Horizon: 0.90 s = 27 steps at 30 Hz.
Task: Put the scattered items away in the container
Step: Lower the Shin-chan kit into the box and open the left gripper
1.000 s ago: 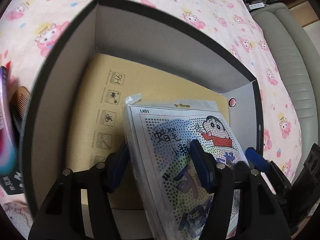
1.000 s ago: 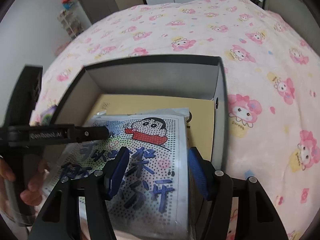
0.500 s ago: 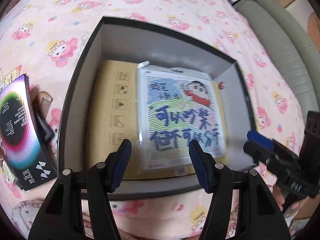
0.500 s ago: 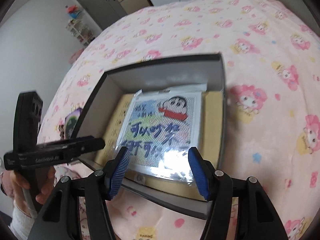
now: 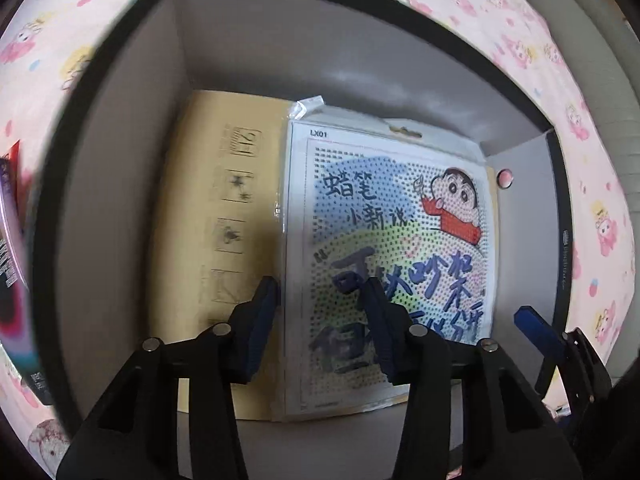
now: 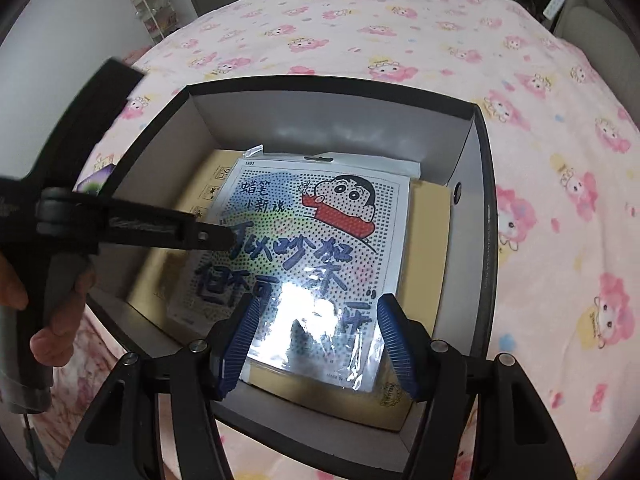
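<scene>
A black box (image 5: 560,240) with grey inner walls stands on the pink bedspread. A tan cardboard sheet (image 5: 224,216) lies flat on its floor, and on that a cartoon bead-art packet (image 5: 400,232) in clear plastic. My left gripper (image 5: 322,320) hangs low inside the box over the packet's near left part. Its jaws are closing, and the pads do not press the packet. The right wrist view shows that left gripper (image 6: 216,236) from the side. My right gripper (image 6: 316,340) stands open above the packet's (image 6: 320,240) near edge, holding nothing.
A dark booklet with rainbow print (image 5: 12,260) lies on the bedspread left of the box. A person's hand (image 6: 52,336) holds the left tool. A grey padded headboard (image 5: 580,20) runs along the far right. Cabinets and a shelf (image 6: 156,12) stand beyond the bed.
The left gripper let go of the tilted packet, which now lies flat in the box. It rose, then came back down close over the packet with narrower jaws. The right gripper shifted slightly.
</scene>
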Each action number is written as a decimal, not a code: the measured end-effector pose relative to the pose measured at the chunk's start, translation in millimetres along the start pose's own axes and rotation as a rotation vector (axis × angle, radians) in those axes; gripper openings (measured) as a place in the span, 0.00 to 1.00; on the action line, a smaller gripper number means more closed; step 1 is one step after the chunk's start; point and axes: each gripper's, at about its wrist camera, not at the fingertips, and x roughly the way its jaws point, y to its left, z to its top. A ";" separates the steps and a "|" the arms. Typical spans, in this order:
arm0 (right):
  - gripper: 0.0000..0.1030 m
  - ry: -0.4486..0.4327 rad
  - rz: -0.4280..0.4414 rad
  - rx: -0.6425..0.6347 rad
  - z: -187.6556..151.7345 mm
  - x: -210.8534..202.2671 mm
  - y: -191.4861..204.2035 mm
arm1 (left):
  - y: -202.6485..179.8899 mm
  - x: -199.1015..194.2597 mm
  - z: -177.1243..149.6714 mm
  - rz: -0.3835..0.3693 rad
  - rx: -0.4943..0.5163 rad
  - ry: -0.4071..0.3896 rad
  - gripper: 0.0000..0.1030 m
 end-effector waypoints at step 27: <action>0.43 0.205 0.025 0.006 47.8 64.6 5.2 | 6.5 -0.8 5.5 -0.148 0.028 0.015 0.37</action>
